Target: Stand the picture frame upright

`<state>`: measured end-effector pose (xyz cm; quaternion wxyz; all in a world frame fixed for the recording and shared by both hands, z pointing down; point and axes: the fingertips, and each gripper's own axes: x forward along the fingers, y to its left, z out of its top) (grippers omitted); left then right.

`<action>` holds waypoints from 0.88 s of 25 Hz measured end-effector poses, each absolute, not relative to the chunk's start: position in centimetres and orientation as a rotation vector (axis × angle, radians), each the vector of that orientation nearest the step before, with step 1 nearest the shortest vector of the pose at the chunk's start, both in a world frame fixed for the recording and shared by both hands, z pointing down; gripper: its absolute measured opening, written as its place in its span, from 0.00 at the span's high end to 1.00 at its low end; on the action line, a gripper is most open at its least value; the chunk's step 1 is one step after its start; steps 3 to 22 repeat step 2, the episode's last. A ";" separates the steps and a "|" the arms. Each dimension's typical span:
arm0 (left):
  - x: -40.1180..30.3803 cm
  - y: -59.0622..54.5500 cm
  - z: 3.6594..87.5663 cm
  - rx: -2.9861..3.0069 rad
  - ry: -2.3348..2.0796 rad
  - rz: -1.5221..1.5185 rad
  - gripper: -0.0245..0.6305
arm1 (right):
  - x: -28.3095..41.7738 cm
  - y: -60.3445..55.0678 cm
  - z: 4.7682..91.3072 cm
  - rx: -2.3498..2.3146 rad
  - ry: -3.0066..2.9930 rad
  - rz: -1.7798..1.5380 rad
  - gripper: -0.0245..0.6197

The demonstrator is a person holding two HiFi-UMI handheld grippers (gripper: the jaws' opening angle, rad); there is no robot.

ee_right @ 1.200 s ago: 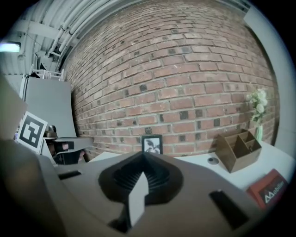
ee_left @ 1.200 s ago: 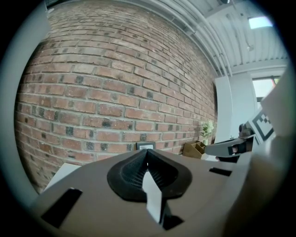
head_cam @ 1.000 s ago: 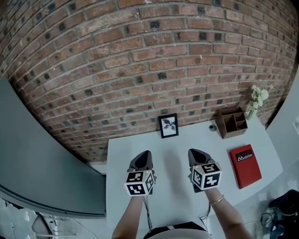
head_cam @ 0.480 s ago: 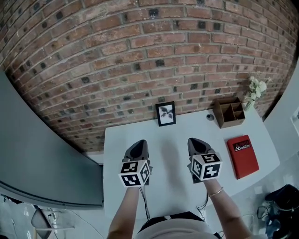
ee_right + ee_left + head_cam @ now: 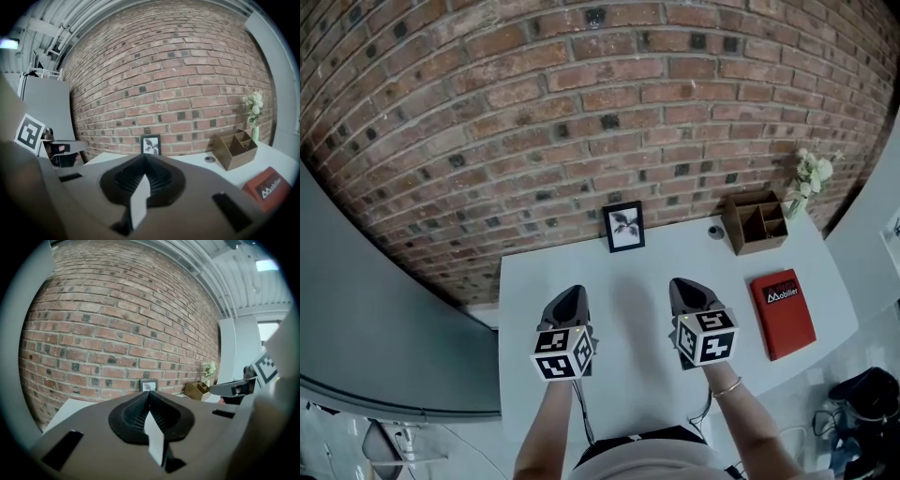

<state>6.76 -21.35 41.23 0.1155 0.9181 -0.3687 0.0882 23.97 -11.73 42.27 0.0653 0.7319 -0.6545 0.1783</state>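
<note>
A small black picture frame (image 5: pixel 623 226) with a leaf print stands upright at the back of the white table (image 5: pixel 628 281), against the brick wall; it also shows in the left gripper view as the frame (image 5: pixel 148 385) and in the right gripper view as the frame (image 5: pixel 150 145). My left gripper (image 5: pixel 568 302) hovers over the table's near half, well short of the frame and to its left, jaws shut and empty. My right gripper (image 5: pixel 687 292) is level with it on the right, also shut with nothing held.
A brown wooden organiser (image 5: pixel 757 221) sits at the back right, a small dark round object (image 5: pixel 715 231) beside it. A red book (image 5: pixel 783 312) lies at the right edge. White flowers (image 5: pixel 806 178) stand in the far right corner. A grey panel (image 5: pixel 375 319) flanks the left.
The head view has tilted, so the table, frame and both grippers sit slightly higher and further left in the picture. Both grippers stay shut and keep their distance from the frame.
</note>
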 end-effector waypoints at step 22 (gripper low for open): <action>6.6 -21.4 41.6 2.684 -1.088 0.276 0.97 | 23.8 -12.0 42.7 2.203 -1.987 0.563 0.96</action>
